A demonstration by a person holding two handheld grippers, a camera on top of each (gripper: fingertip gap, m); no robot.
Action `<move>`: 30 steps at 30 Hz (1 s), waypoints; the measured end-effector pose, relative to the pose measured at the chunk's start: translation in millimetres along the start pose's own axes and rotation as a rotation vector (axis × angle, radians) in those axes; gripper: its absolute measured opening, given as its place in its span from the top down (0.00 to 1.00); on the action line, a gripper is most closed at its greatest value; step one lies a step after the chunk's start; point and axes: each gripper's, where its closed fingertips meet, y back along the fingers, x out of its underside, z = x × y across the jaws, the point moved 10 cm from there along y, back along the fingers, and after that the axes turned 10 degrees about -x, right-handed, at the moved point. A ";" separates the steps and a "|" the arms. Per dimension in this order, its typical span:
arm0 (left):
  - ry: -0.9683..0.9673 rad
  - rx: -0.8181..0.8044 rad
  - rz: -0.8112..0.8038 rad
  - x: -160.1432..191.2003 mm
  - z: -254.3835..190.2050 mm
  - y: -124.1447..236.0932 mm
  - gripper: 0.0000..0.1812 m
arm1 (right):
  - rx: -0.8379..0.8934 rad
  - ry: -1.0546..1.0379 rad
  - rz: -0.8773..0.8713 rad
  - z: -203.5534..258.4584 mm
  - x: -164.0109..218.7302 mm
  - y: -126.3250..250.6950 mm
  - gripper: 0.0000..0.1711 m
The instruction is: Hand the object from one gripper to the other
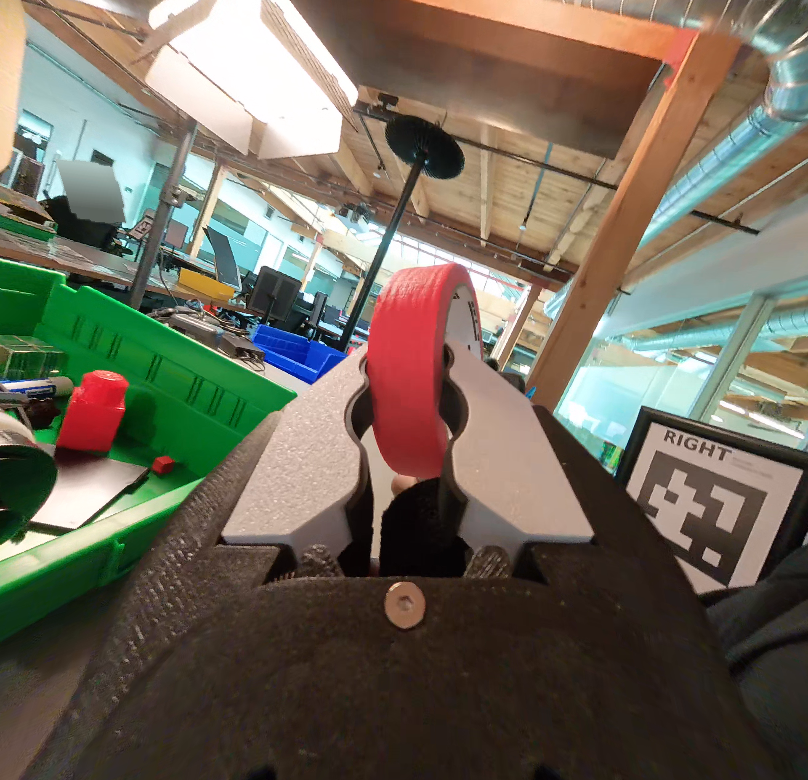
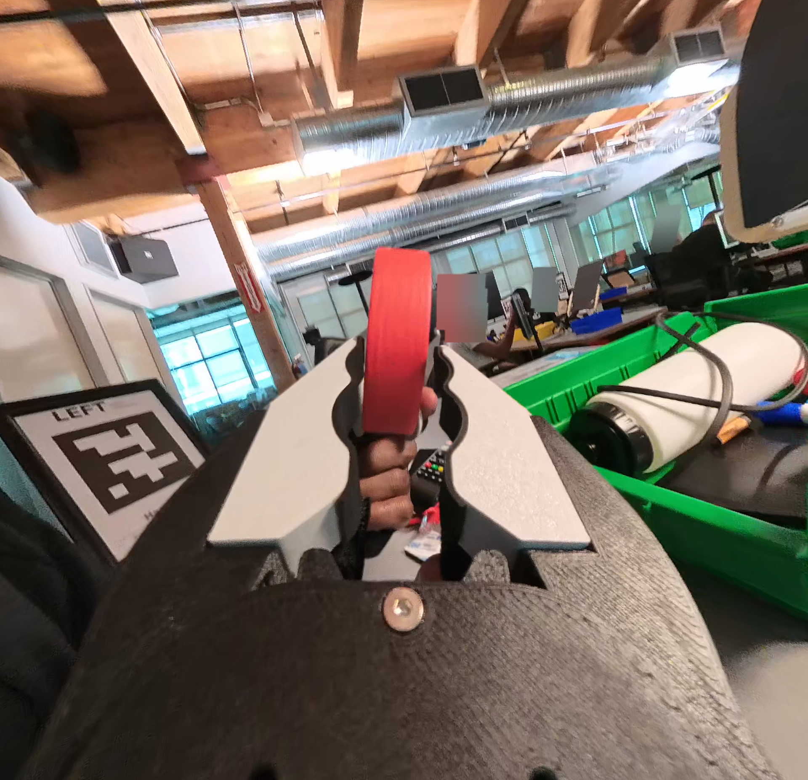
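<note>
A red tape roll (image 1: 406, 391) stands on edge, raised in the air. My left gripper (image 1: 406, 356) is shut on it, a grey finger (image 1: 306, 444) pressing each flat side. In the right wrist view the roll (image 2: 395, 356) sits between the fingers of my right gripper (image 2: 400, 348). Those jaws stand wider than the roll, with a gap on the right side, so the right gripper is open around it. A grey finger of the left gripper (image 2: 433, 352) shows in that gap. A person's hand (image 2: 389, 474) shows below the roll.
A green bin (image 1: 175, 365) at the left holds a red block (image 1: 94, 409) and small items. In the right wrist view a green bin (image 2: 656, 509) holds a white cylinder (image 2: 699, 391) and a black cable. A remote (image 2: 430, 470) lies below. Tag boards (image 1: 708, 501) (image 2: 118, 457) stand beside the grippers. Left tips to right tips: about 4 cm.
</note>
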 end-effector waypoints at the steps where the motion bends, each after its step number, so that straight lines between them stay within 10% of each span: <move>1: 0.008 -0.007 -0.010 -0.9 1.1 0.8 0.86 | 0.005 0.002 0.027 -0.1 2.2 -1.7 0.81; 18: 0.091 0.033 -0.040 -1.4 2.0 1.0 0.86 | -0.007 0.086 0.147 7.4 10.9 -11.2 0.83; 30: 0.120 0.101 0.139 14.7 -4.8 -11.4 0.78 | -0.060 -0.001 -0.105 4.4 -8.9 6.2 0.84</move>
